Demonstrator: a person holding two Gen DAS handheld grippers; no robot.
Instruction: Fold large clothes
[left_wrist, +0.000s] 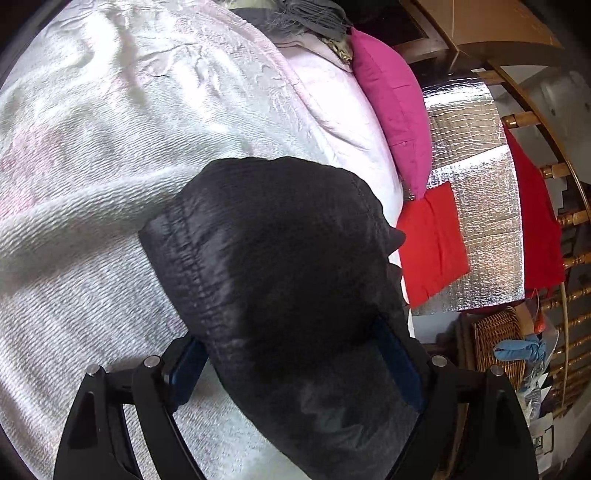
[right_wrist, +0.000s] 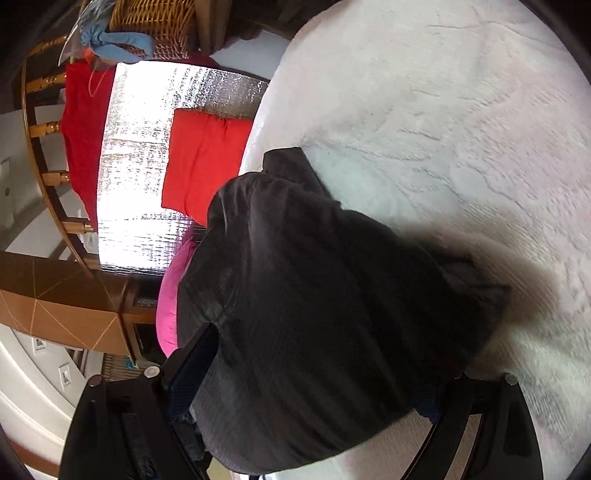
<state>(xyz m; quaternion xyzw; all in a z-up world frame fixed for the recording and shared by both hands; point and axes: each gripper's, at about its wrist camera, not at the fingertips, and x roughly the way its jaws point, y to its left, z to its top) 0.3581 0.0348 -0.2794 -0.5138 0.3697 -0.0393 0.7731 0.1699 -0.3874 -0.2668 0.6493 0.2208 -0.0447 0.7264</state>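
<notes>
White, ribbed bedding covered the bed (left_wrist: 92, 229), and beyond its far edge stood a silver foil panel (left_wrist: 476, 206) with a red cushion (left_wrist: 432, 243) against it, a pink pillow (left_wrist: 391, 118) at the bed's corner, and a wicker basket (left_wrist: 498, 347) down by the wooden railing.

Starting on the left: the left tool (left_wrist: 295, 369) stood with its jaws wide, one blue pad on each side of a thick bundle of the black garment (left_wrist: 280, 251). The cloth filled the whole gap and bulged forward over the fingers, so this read as a grip on a bulky wad rather than as empty open jaws. From this tool the garment ran straight ahead, its stitched hem band slanting from the near left of the bundle toward the bed's far edge.

On the right, the right tool (right_wrist: 314, 387) showed much the same: black cloth (right_wrist: 332, 288) draped over and between both fingers, hiding the pads, so I judged it gripping but could not tell how firmly. The fabric cast a dark shadow on the bedding, which suggested that it hung a little above the bed.

Both hands seemed equally near the garment, each holding one end, so its long axis probably ran between the two tools, along the bed's far side. The garment looked thin, slightly shiny and finely ribbed, limp, and heavily bunched. Laying it down flat would likely call for keeping that span taut.
</notes>
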